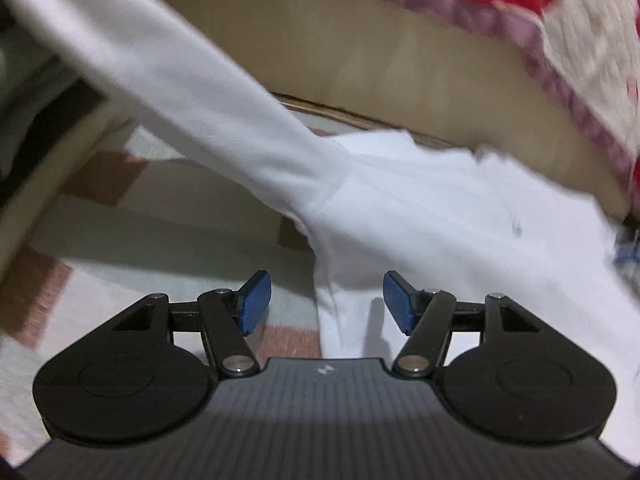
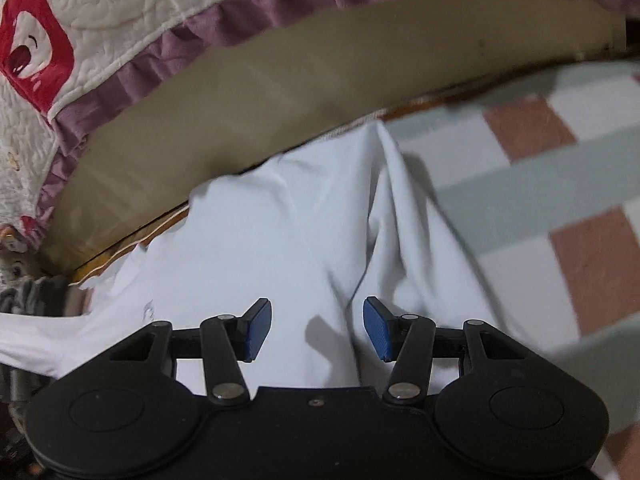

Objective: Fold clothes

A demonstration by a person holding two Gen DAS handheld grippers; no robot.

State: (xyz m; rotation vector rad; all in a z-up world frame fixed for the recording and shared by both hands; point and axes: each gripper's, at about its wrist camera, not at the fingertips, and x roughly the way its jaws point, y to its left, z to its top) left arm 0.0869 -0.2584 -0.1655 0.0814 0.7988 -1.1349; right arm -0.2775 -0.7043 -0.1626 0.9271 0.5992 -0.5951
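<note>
A white long-sleeved garment [image 1: 420, 216] lies on a checked cloth. Its sleeve [image 1: 168, 76] stretches up to the upper left in the left wrist view. My left gripper [image 1: 326, 304] is open, its blue pads [image 1: 254, 304] either side of the garment's near edge, holding nothing. In the right wrist view the same white garment [image 2: 280, 232] lies bunched with a raised fold [image 2: 392, 184]. My right gripper [image 2: 318, 330] is open just above the fabric and holds nothing.
The checked cloth [image 2: 560, 168] has pink, white and grey squares. A tan bed base [image 1: 400, 64] runs across the back, with a quilted cover with a purple frill and red prints [image 2: 100, 40] hanging over it. Dark objects [image 1: 24, 92] stand at far left.
</note>
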